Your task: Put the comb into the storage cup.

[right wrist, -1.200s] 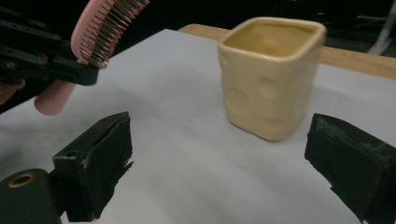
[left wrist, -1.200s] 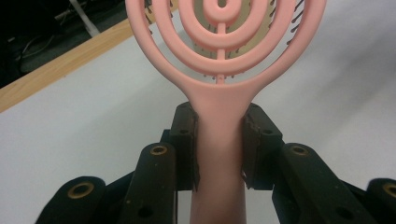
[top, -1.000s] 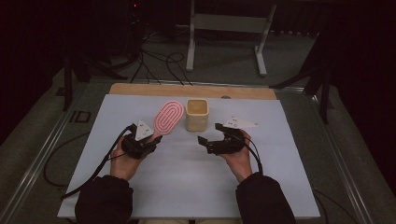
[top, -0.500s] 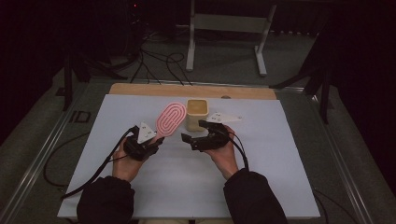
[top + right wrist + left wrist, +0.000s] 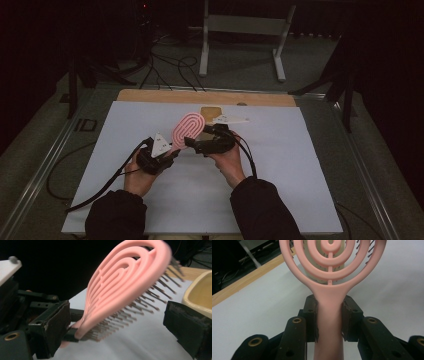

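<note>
- The left gripper sits near the middle of the white table sheet in the high view, held in the person's left hand, with its jaws aimed toward one o'clock.
- Its two black jaws pinch the handle of a pink hairbrush; in the left gripper view the pads press against both sides of the handle of that hairbrush, just below where it widens into the head.
- The hairbrush head rises from that grip toward twelve to one o'clock, lifted off the sheet and tilted; it is an open frame of nested oval rings.
- In the right gripper view the hairbrush shows its dark bristles on the side turned toward three o'clock.
- The right gripper, held in the right hand, lies just beside the brush at its three o'clock side and points toward nine o'clock.
- Its jaws stand spread apart: in the right gripper view one pad is at the base of the head and the other well clear on the bristle side, with the head between them, neither clearly pressing it.
- A tan box stands on the sheet at twelve o'clock from the right gripper, just behind the brush; its cream rim appears at three o'clock in the right gripper view.
- A wooden strip runs along the far edge of the sheet.
</note>
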Available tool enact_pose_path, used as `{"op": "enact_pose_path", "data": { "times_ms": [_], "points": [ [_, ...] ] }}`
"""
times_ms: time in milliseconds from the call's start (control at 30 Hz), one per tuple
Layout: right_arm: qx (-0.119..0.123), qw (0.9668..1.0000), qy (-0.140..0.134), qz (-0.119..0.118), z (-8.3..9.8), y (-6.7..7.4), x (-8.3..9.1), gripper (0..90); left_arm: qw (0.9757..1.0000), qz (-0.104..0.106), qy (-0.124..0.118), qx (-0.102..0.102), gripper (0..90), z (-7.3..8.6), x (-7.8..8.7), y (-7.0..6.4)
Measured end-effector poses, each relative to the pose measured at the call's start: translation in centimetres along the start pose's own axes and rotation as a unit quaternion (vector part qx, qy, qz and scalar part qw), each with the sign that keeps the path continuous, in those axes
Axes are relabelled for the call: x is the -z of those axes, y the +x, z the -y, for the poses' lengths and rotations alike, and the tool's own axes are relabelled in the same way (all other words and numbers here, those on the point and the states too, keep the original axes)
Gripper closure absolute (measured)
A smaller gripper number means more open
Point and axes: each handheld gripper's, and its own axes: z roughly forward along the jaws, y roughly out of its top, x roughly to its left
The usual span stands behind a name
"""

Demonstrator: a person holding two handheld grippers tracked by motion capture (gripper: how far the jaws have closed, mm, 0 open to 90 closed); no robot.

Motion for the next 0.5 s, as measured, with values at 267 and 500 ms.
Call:
{"op": "enact_pose_path", "data": {
  "times_ms": [267,500],
  "points": [
    [-0.015,0.9998,-0.002,-0.014,-0.48,0.25,-0.57,19.2,0.9999,0.005,-0.011,-0.012,69.9,-0.17,0.11,-0.50],
    [-0.031,0.9992,-0.003,-0.024,-0.63,0.12,-0.56,47.2,0.9997,0.005,-0.017,-0.017,69.9,-0.14,0.14,-0.61]
  ]
}}
